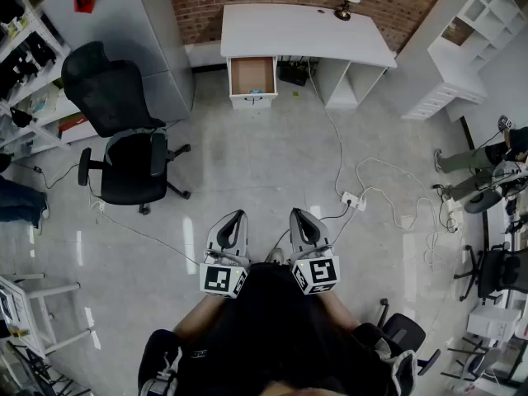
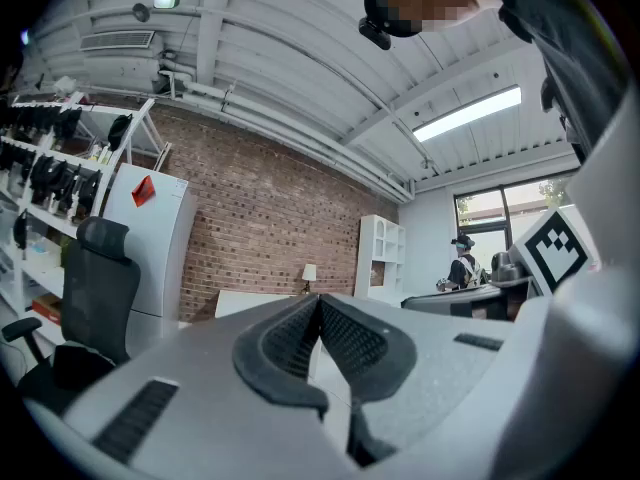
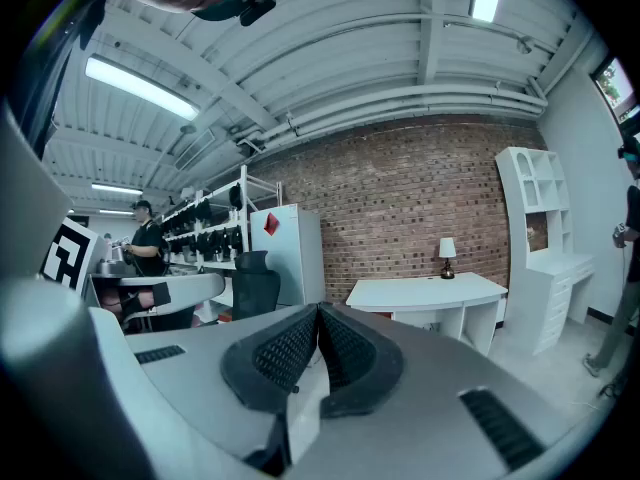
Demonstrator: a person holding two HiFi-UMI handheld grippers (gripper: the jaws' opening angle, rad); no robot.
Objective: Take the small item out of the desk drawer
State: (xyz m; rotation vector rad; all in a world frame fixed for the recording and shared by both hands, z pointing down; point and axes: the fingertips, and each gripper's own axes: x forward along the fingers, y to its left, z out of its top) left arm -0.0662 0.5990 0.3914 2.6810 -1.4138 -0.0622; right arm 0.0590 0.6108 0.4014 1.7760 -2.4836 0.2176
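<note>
1. Plainly, both claws are empty: the left gripper (image 1: 238, 215) has its jaws pressed together at the tips, and so has the right gripper (image 1: 298, 214).
2. Both point about level, side by side, close to the person's body, above the floor (image 1: 247, 163).
3. Straight ahead and well apart, the desk (image 1: 305, 31) stands against the brick wall, and the drawer (image 1: 252, 77) is pulled open under its left end.
4. The small item should lie in that drawer, but I cannot make it out on the brown bottom from here.
5. The drawer lines up almost dead ahead of the left gripper, which looks slightly nearer. I judge that the approach runs between the office chair (image 1: 124, 151) and the cables (image 1: 363, 196).
</note>
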